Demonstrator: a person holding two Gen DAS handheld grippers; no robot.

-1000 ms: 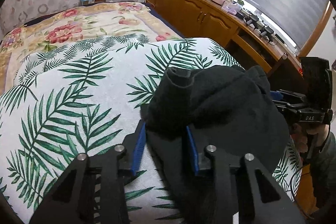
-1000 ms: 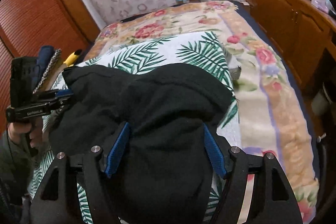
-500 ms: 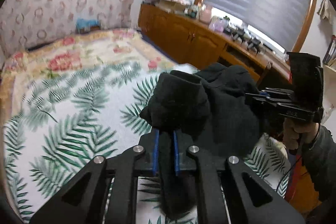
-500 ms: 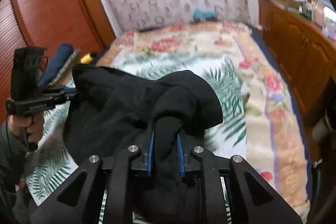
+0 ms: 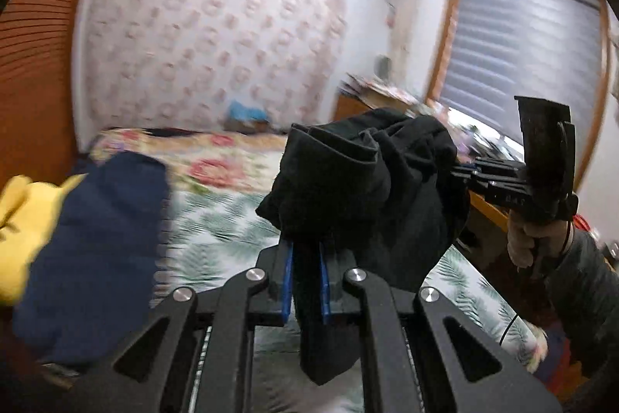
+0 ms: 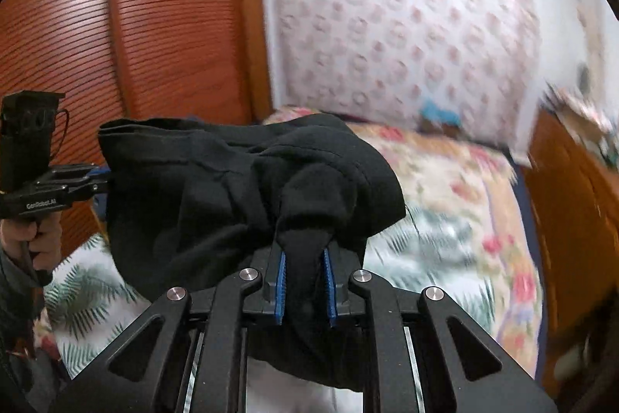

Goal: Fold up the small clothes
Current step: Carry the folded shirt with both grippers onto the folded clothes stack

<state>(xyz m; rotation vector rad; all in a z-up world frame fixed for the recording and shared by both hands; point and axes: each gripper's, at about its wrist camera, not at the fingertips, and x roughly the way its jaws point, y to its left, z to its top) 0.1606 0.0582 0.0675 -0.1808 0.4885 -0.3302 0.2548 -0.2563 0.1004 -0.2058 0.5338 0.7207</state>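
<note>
Left wrist view: left hand-held gripper (image 5: 305, 281) clamps the black garment (image 5: 367, 188).

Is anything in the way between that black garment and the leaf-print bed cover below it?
Nothing visible. The black garment hangs from both tongs, left and right, above the leaf-print cover; the navy clothing sits off to one side.

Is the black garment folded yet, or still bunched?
Bunched. The black garment hangs crumpled between the left gripper and right gripper, both clamped on it, lifted above the bed.
</note>
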